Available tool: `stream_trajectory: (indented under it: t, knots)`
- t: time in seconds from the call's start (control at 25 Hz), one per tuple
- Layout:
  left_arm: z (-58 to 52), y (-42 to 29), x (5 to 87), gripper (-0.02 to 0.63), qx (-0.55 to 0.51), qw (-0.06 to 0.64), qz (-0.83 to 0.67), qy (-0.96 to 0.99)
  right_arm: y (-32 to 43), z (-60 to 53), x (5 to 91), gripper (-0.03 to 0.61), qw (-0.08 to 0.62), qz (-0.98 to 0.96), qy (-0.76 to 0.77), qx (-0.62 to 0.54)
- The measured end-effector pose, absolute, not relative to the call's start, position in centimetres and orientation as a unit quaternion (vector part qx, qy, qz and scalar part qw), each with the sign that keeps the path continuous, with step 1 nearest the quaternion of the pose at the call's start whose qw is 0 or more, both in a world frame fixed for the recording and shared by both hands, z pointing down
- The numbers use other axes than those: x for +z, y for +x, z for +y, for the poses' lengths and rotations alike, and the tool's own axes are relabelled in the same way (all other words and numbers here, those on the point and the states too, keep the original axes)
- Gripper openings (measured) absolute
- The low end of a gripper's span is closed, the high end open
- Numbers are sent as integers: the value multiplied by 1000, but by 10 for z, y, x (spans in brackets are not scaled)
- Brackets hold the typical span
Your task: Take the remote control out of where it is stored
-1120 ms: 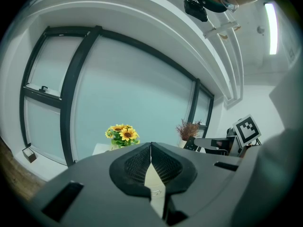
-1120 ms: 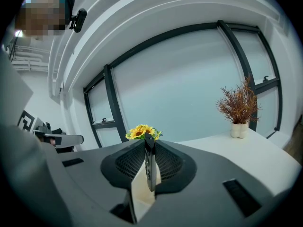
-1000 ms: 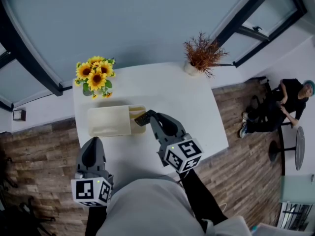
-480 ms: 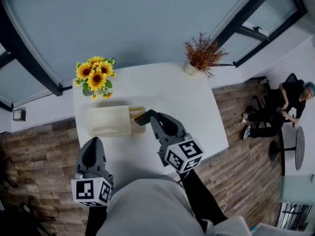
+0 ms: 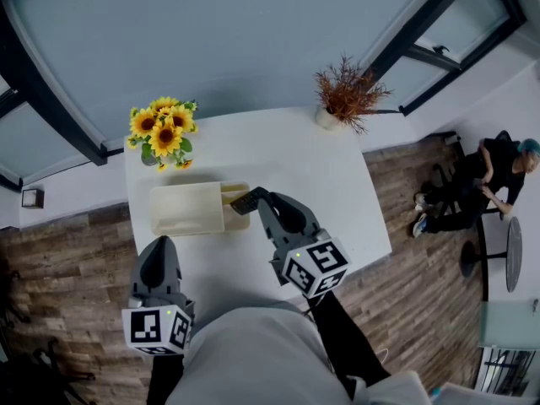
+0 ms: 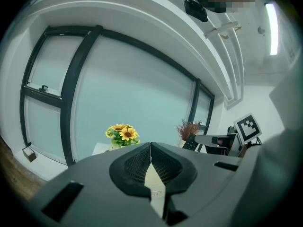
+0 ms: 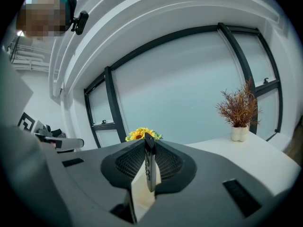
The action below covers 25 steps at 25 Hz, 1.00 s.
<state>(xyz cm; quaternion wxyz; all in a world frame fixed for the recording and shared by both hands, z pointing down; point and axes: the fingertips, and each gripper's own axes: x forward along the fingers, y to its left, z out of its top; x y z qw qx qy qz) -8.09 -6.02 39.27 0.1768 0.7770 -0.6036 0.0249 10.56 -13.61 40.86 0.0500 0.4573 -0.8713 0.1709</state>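
Matte white rectangular surface (image 5: 321,184), smooth, rounded corners, on brown wood-plank floor (image 5: 76,260). Left of centre on it: cream plastic box (image 5: 186,209), rounded oblong, flat lid over most of the top, right end open.

Right tool (image 5: 251,196), dark grey w/ ribbed pads, clamped on slim black remote control (image 5: 244,202) at that open end. In right gripper view, remote seen edge-on, pinched btwn pads, cream box interior below. Can't tell if remote's lower end is clear of box.

Left tool (image 5: 159,243) at surface's near-left edge, apart from box, jaws closed together, nothing btwn them.

Back-left corner: yellow sunflower bunch (image 5: 164,129), just behind box. Back edge, toward right: rust-brown dried plant in small white pot (image 5: 348,93).

Open white surface to right & front of right tool, up to the edges.

Seated person in black (image 5: 494,171) well apart, off to right.
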Motion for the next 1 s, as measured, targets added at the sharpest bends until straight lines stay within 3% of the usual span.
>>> stream_trajectory:
  t: [1.0]
  knots:
    - [-60, -81, 393, 9, 24, 178, -605, 776, 107, -137, 400, 66, 42, -870, 466, 157]
